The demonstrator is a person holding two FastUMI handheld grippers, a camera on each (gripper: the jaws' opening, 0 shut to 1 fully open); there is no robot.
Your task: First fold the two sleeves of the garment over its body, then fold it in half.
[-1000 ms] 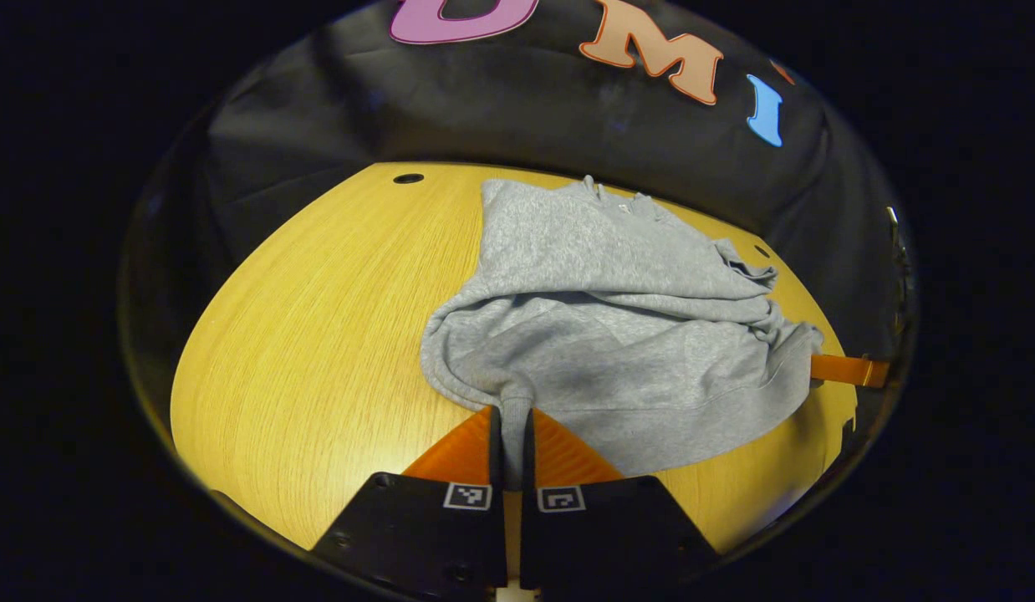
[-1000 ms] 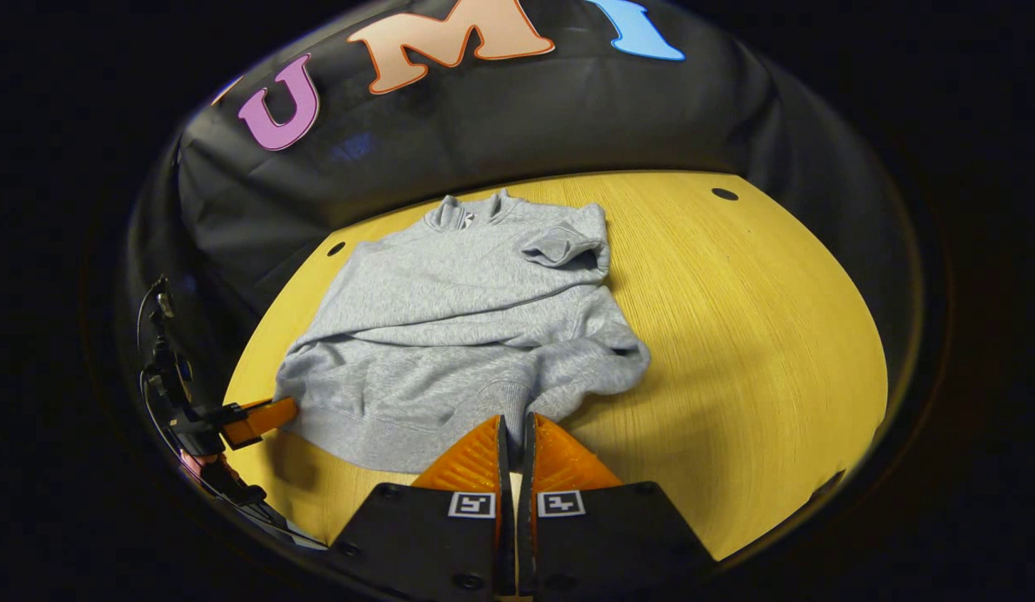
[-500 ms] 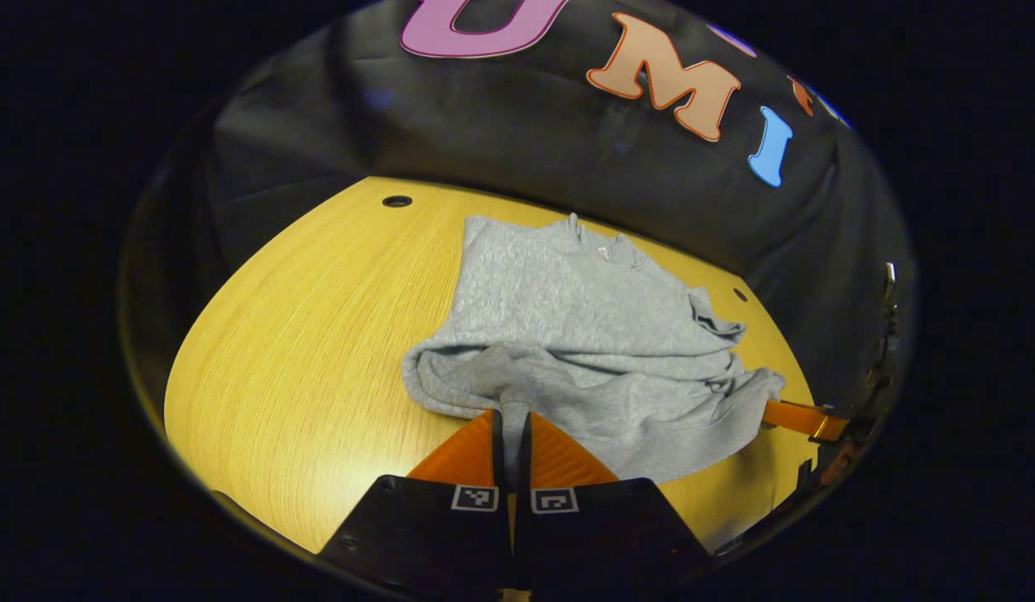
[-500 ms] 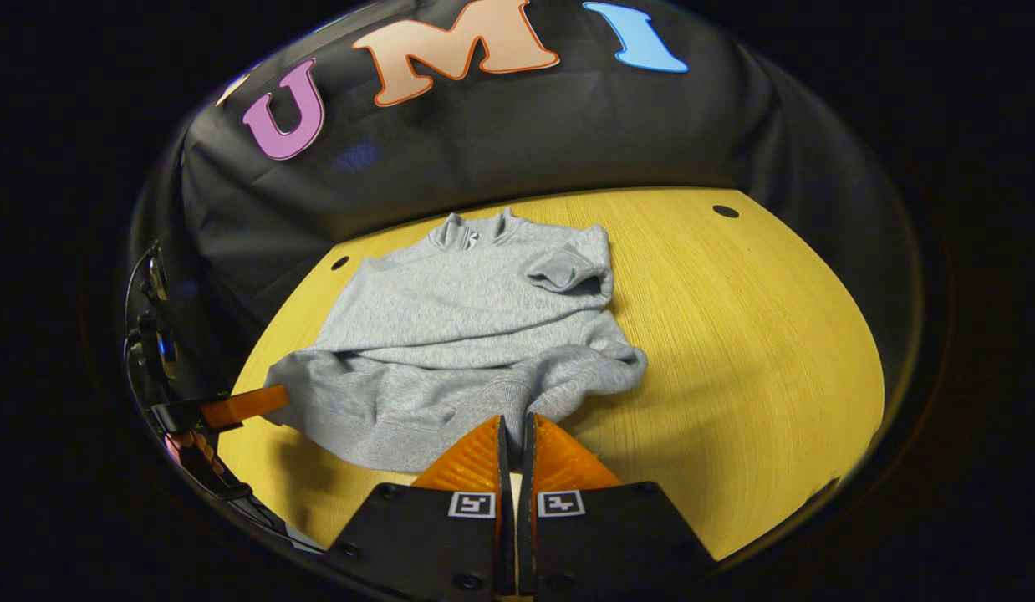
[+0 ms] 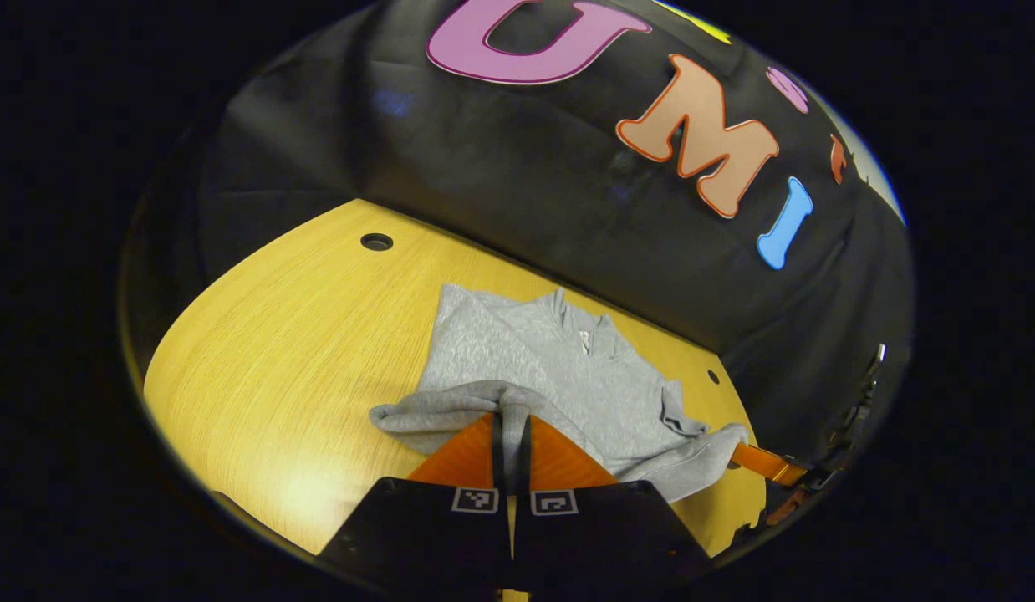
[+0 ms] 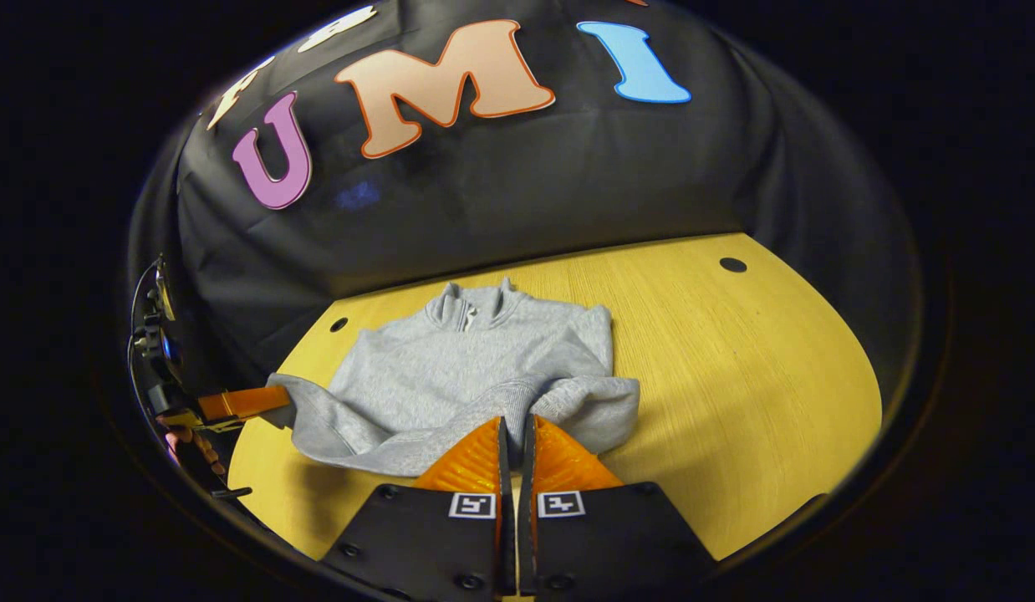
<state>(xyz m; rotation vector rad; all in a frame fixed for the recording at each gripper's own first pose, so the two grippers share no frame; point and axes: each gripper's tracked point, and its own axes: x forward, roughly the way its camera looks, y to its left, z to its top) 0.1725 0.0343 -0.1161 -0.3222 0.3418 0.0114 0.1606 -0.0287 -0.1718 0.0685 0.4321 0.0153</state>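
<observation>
- Nearest to me, the left gripper (image 5: 511,435) has its two fingers pinched together on the lower hem of the grey sweatshirt (image 5: 559,376), a ridge of cloth pressed between them.
- The right gripper (image 6: 514,436) does the same at the other end of that hem, its fingers closed on a fold of the fabric; it also appears at the far right of the left gripper view (image 5: 764,462), tugging its corner.
- The hem (image 6: 384,447) hangs lifted between the two grippers, sagging a little in the middle, so the sweatshirt's bottom half is doubled above the desk (image 6: 735,393).
- Beyond the grippers, the rest of the sweatshirt lies flat on the desk, its long axis running straight away from both of them toward the collar (image 6: 471,305) near the desk's far edge.
- The sleeves look already folded in over the body.
- I judge the half-fold is well along: the hem has to travel forward, both ends evenly, to land at the collar.
- Neither gripper is nearer; each holds its own corner.
</observation>
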